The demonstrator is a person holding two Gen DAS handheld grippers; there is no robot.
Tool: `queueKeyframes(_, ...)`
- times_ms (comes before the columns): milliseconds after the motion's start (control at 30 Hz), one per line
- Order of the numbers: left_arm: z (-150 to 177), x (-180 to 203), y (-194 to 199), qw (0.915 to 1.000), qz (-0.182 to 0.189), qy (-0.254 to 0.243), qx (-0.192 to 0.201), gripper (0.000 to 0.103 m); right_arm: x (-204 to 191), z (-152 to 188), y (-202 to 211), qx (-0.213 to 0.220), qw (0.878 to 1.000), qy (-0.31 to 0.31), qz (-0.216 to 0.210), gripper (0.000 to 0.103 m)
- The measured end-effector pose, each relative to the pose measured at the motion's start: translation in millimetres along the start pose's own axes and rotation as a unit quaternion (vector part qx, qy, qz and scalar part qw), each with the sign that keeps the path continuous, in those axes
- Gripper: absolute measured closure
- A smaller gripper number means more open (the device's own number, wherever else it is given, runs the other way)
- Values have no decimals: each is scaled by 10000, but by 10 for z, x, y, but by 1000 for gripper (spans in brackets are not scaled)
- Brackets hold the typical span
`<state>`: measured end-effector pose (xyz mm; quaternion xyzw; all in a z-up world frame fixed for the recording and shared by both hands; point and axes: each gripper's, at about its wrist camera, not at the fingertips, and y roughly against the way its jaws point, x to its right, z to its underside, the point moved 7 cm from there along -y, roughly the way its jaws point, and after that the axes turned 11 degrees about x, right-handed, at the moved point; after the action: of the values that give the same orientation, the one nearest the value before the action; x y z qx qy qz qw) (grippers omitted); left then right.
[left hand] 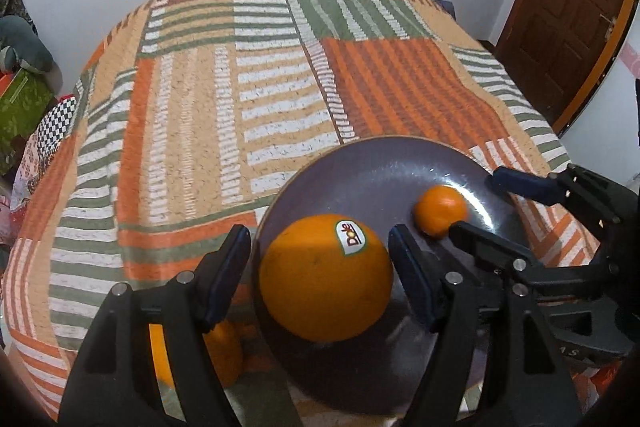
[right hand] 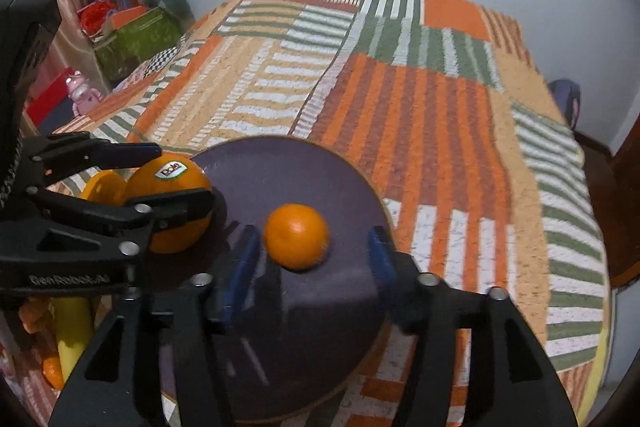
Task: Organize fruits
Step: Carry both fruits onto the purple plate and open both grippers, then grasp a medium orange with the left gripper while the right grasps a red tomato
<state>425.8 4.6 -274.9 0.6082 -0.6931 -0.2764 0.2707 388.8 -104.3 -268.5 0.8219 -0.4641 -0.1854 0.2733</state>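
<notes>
A dark purple plate (left hand: 360,171) (right hand: 280,167) lies on the striped bedspread. A large orange with a Dole sticker (left hand: 324,279) (right hand: 170,203) sits at the plate's near left edge, between the fingers of my left gripper (left hand: 320,267) (right hand: 176,173), which is open around it with small gaps on both sides. A small orange (left hand: 440,209) (right hand: 296,235) rests on the plate, just ahead of my right gripper (right hand: 314,251) (left hand: 472,203), which is open and empty.
Another orange (left hand: 224,351) (right hand: 102,187) lies on the bedspread left of the plate. A yellow fruit (right hand: 74,323) and orange pieces (right hand: 52,367) lie at the near left. Boxes (right hand: 132,35) stand beside the bed on the left, a wooden door (left hand: 560,11) on the right.
</notes>
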Motion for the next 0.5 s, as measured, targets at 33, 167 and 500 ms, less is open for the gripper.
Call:
queueKeyframes(33, -16, -15, 63, 10000, -4, 14, 57, 32, -10, -21, 33, 59, 9999, 72, 64, 44)
queueKeyframes(167, -61, -76, 312, 9996, -57, -25, 292, 31, -74, -85, 206, 250, 9992, 259, 180, 44)
queueKeyframes(500, 28, -557, 927, 9972, -404, -95, 617, 27, -173, -128, 745, 753, 9967, 164, 262, 42)
